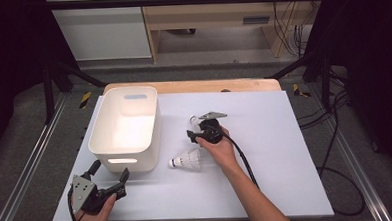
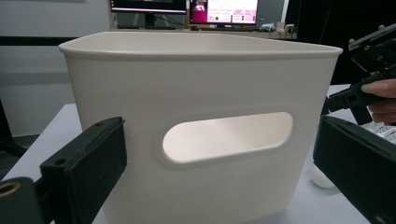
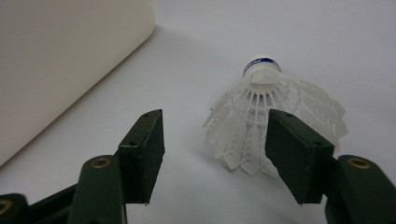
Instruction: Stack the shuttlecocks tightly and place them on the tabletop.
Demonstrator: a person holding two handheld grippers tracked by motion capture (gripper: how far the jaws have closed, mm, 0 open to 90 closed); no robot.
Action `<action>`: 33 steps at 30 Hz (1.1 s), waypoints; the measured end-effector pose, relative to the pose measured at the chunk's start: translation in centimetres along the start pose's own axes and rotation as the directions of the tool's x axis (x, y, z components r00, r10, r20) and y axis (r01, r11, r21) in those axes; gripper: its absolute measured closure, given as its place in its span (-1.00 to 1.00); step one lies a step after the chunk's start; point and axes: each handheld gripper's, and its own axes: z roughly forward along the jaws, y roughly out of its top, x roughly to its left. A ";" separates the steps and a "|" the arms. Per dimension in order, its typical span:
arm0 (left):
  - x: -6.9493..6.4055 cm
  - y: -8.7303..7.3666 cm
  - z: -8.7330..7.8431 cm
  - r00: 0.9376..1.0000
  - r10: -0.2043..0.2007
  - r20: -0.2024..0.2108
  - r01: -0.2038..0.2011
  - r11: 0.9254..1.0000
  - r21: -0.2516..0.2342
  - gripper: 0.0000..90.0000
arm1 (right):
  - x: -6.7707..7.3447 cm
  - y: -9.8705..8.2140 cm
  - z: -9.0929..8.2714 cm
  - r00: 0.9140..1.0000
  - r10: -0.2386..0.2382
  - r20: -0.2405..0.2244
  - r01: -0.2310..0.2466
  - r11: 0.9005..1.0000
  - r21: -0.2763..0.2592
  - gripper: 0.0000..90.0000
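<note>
A white plastic shuttlecock (image 3: 275, 119) lies on its side on the white counter (image 1: 265, 137), a little right of centre in the right gripper view, its blue-banded cork pointing toward the top of the frame and its skirt flaring toward the bottom. The right tongs (image 3: 215, 149) stand partly apart around the near edge of that skirt: the right jaw overlaps the skirt's lower right rim and looks to be against it, while the left jaw stands clear of it over bare counter, so nothing is clamped. In the high view the right tongs (image 1: 197, 128) sit just right of centre, over this shuttlecock, and a second shuttlecock (image 1: 187, 160) lies just below them, near the white bin (image 1: 126, 126) at centre left. The left tongs (image 1: 109, 173) hover at the lower left, jaws wide apart, holding nothing; in the left gripper view they (image 2: 219, 163) frame the bin's near wall and its oval handle slot (image 2: 228, 136).
</note>
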 end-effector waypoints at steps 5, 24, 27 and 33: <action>0.0 0.0 0.0 1.000 -0.001 0.000 0.001 1.000 0.000 -0.94 | 0.0 -0.1 0.4 1.000 0.008 0.010 -0.008 1.000 -0.005 -0.01; 0.0 0.0 0.0 1.000 -0.002 0.004 0.002 1.000 -0.001 -0.93 | 0.4 0.6 1.7 0.997 0.013 0.081 -0.013 1.000 0.005 0.57; 0.0 0.0 0.0 1.000 -0.002 0.004 0.002 1.000 -0.001 -0.93 | 0.3 0.6 1.5 0.996 -0.001 0.086 0.001 1.000 0.007 0.71; 0.0 0.0 0.0 1.000 -0.002 0.004 0.002 1.000 -0.002 -0.93 | 0.1 0.6 0.7 0.996 -0.022 0.083 0.022 1.000 0.003 0.98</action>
